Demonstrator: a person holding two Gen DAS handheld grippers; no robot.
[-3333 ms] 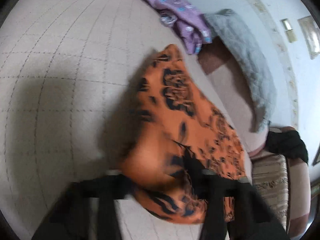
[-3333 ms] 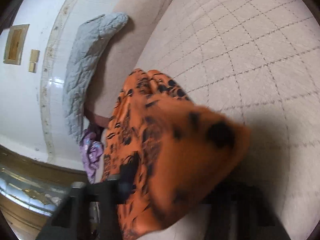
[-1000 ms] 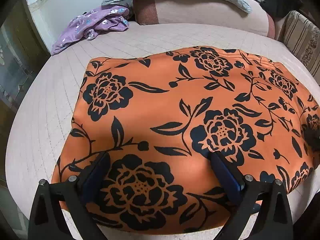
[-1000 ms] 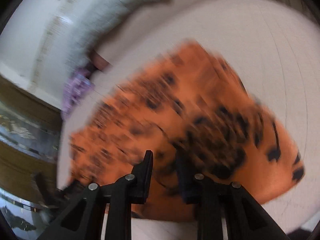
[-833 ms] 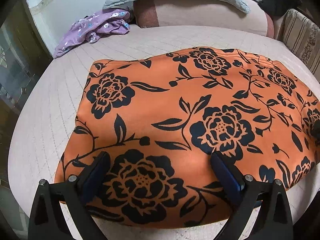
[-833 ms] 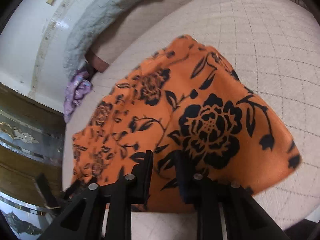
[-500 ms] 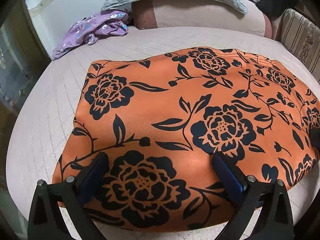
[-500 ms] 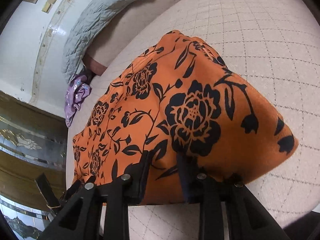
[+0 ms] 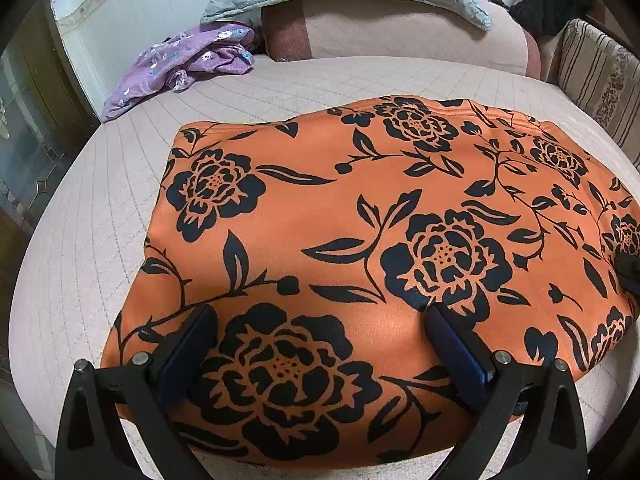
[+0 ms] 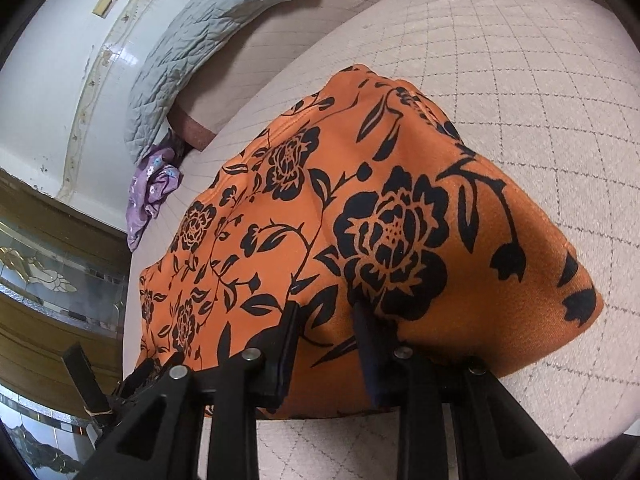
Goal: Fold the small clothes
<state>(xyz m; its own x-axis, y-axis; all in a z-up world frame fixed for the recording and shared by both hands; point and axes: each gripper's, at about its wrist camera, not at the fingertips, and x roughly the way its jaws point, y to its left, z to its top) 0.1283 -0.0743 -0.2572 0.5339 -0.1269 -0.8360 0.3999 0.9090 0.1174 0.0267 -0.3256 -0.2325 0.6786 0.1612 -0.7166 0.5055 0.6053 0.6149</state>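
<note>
The bed (image 9: 100, 208) carries the orange cloth (image 9: 360, 216), spread flat mid-mattress; no fold looks made yet; the purple garment (image 9: 188, 56) lies beyond it, unfolded; the left gripper (image 9: 320, 320) gapes wide over the cloth's near edge; the right gripper (image 10: 326, 316) stands slightly parted there, pinching nothing visibly.
</note>
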